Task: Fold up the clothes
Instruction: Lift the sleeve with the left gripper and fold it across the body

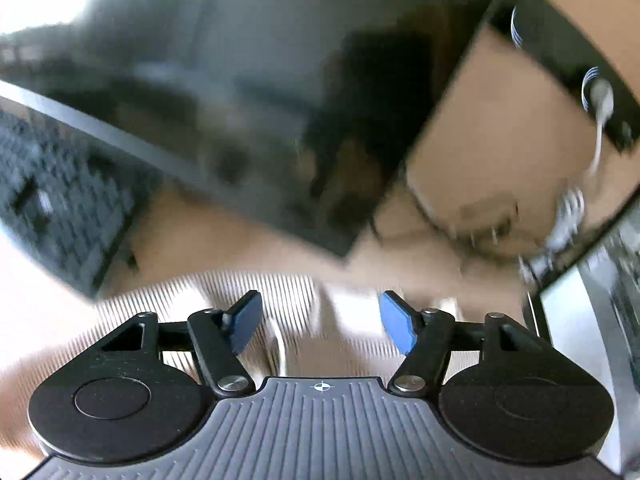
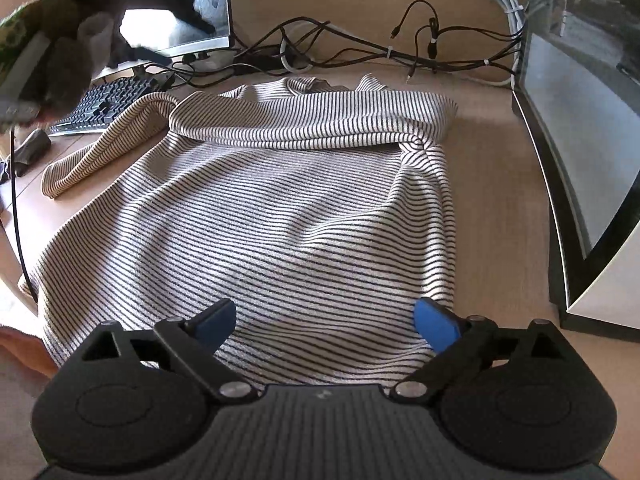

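On the light wooden desk (image 2: 492,184) a striped shirt (image 2: 256,216) takes up most of the free space. It lies between a monitor (image 2: 580,152) on the right side and a keyboard (image 2: 104,104) on the far left, with a bundle of cables (image 2: 360,48) behind it.

As for the folding, it seems to be partly done. The far part of the shirt is turned over toward the near side and makes a thick band across the width. The right edge also looks turned inward. One sleeve (image 2: 100,148) lies out to the left, loose and apart from the body of the shirt. The near part is spread but wrinkled, and its left side seems to hang over the desk edge. So I judge that the sleeve and the near half remain to be folded, though a shirt only thrown down could look similar.

The right claw (image 2: 324,324) hovers just above the near hem with its fingers wide apart, holding nothing. The left claw (image 1: 320,322) is also wide apart and empty, with striped cloth (image 1: 240,292) under it.

The left wrist view is strongly blurred. There I can make out only a dark screen (image 1: 240,120), the keyboard and some cables. In the right wrist view something fuzzy, green and brown, (image 2: 48,52) fills the upper left corner, too blurred and cut off to tell what it is. The collar of the shirt is hidden.
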A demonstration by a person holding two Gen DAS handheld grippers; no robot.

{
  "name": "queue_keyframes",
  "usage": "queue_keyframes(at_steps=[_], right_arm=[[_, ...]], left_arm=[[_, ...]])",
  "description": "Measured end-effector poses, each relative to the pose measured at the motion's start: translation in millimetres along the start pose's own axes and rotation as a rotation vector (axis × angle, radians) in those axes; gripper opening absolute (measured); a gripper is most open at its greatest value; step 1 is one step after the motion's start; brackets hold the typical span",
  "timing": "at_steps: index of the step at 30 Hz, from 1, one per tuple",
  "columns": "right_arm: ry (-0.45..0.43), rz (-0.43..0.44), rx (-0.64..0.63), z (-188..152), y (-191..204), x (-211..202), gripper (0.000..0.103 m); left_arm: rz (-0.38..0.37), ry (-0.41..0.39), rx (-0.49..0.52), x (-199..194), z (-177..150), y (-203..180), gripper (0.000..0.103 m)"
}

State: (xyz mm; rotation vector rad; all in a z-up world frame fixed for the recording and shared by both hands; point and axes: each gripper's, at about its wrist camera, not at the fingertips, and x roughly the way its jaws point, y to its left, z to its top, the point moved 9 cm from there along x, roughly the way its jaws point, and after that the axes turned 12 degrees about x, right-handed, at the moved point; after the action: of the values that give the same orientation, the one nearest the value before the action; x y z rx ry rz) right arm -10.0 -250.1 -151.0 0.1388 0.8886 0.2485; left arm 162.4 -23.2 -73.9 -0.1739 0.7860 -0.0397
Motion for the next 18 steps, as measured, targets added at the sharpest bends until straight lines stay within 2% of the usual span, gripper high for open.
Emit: queue_keyframes(at_steps=[2, 6, 9, 13, 14, 15, 16, 17, 18], right_arm=[[0.003, -0.001, 0.010, 1, 0, 0, 0.095], [-0.016, -0.009, 0.078, 13, -6, -8, 0.081], [-0.088, -0.016, 0.082, 29, -6, -17, 0.080], [-0.124, 0.082, 0.135, 41, 6, -16, 0.080], [-0.119, 0.100, 0.153, 42, 8, -12, 0.080], [-0.110, 0.110, 0.167, 41, 9, -7, 0.080], [-0.099, 0.110, 0.177, 39, 9, -1, 0.080], [-0.088, 0.104, 0.183, 38, 10, 4, 0.080], [-0.076, 0.099, 0.192, 35, 9, 10, 0.080]], left_arm=[[-0.025, 0.062, 0.005, 8, -19, -6, 0.068], [-0.022, 0.138, 0.054, 19, -46, -15, 0.061], [0.009, 0.173, 0.052, 23, -56, -11, 0.060], [0.041, 0.190, 0.066, 27, -65, -10, 0.053], [0.054, 0.197, 0.066, 31, -67, -8, 0.050], [0.067, 0.205, 0.067, 35, -68, -6, 0.039], [0.086, 0.205, 0.072, 38, -68, -4, 0.033], [0.094, 0.199, 0.081, 38, -66, -3, 0.022], [0.091, 0.193, 0.090, 36, -65, -3, 0.019]])
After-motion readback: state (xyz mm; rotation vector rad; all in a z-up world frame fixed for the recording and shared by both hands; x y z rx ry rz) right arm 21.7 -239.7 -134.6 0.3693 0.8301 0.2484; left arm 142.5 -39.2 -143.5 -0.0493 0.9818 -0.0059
